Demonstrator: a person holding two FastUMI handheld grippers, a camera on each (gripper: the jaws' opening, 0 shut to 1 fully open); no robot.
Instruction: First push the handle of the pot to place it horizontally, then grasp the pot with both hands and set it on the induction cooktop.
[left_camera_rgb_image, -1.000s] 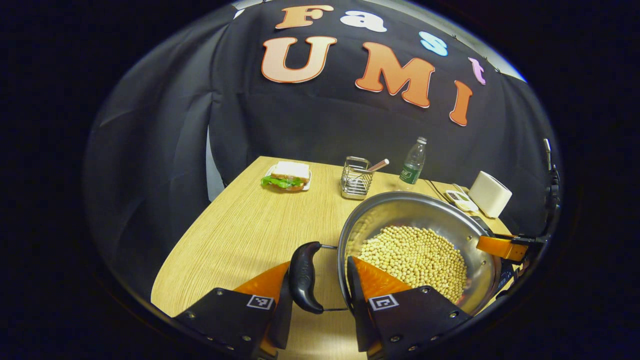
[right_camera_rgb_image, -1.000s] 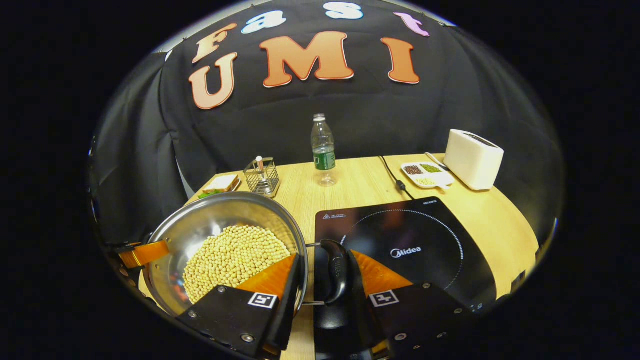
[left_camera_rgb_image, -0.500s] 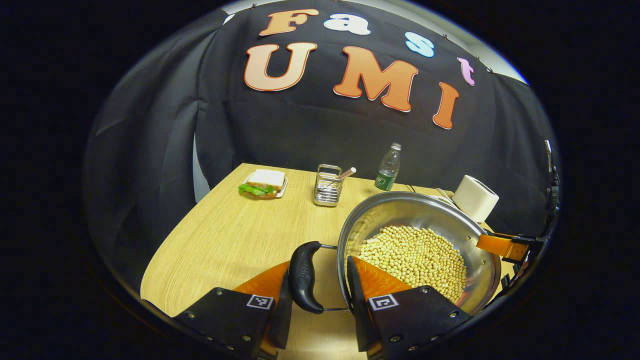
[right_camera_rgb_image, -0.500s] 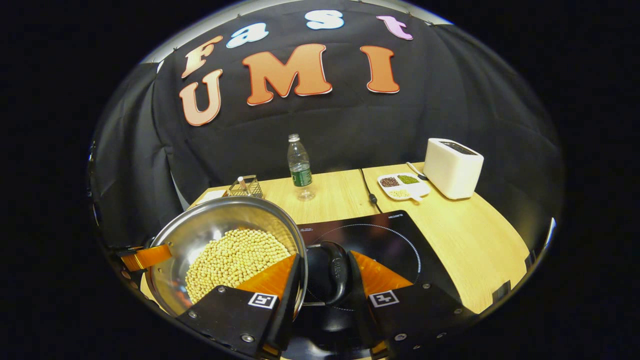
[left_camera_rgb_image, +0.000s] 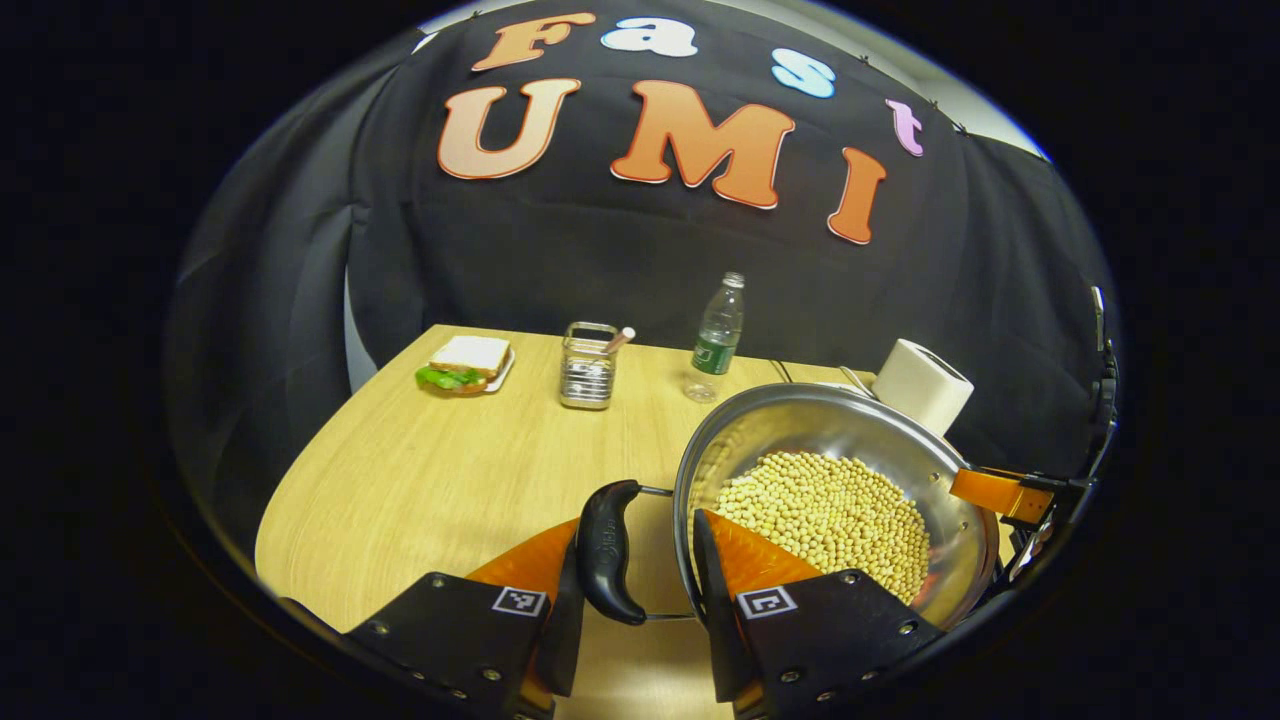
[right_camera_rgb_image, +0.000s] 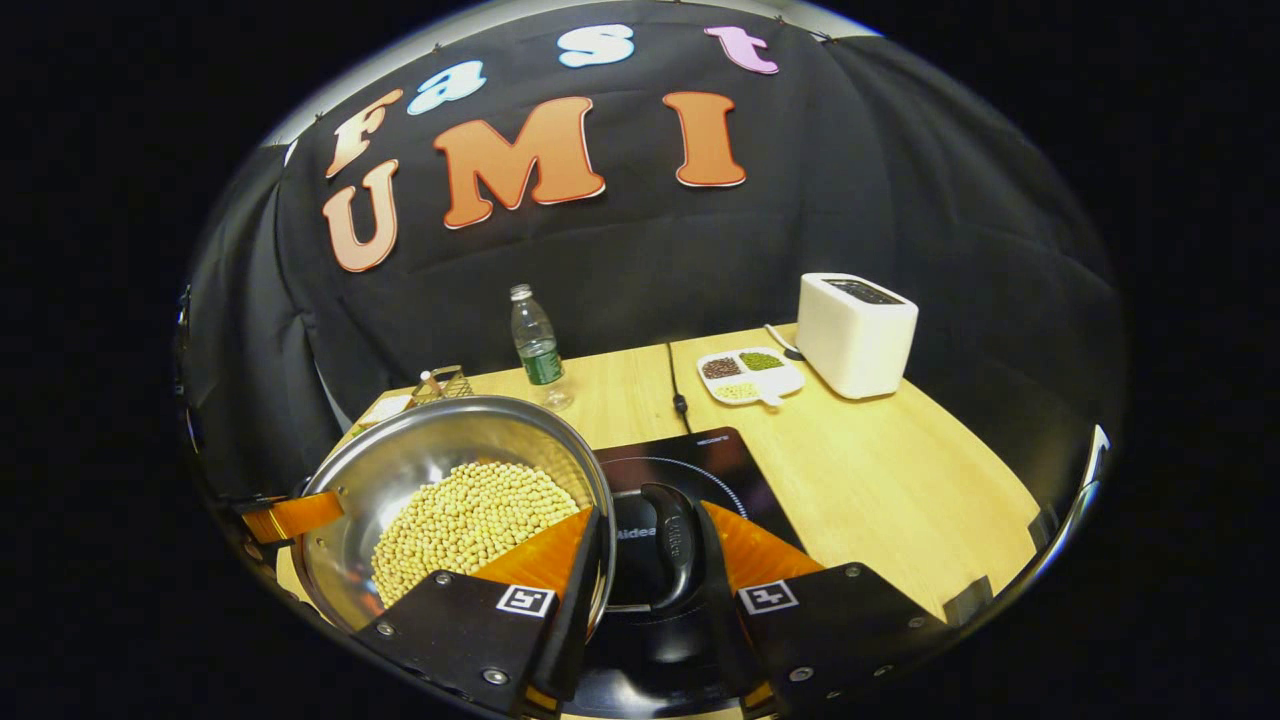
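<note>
Your two grippers hold the pot (right_camera_rgb_image: 450, 500) over the induction cooktop (right_camera_rgb_image: 700, 455).
Left gripper (left_camera_rgb_image: 630, 560) pinches the left handle (left_camera_rgb_image: 605, 550); right gripper (right_camera_rgb_image: 650, 550) pinches the right handle (right_camera_rgb_image: 672, 545).

left gripper (left_camera_rgb_image: 640, 600): black housings showing round screws, each wearing a square black-and-white marker, wedge-shaped fingers tapering forward | right gripper (right_camera_rgb_image: 645, 590): black housings showing round screws, each carrying a square black-and-white marker, wedge-shaped fingers tapering forward

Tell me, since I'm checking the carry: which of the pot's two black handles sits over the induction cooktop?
The handle in the right gripper: the black induction cooktop lies beneath it. The left gripper's handle hangs over bare wooden table.
</note>
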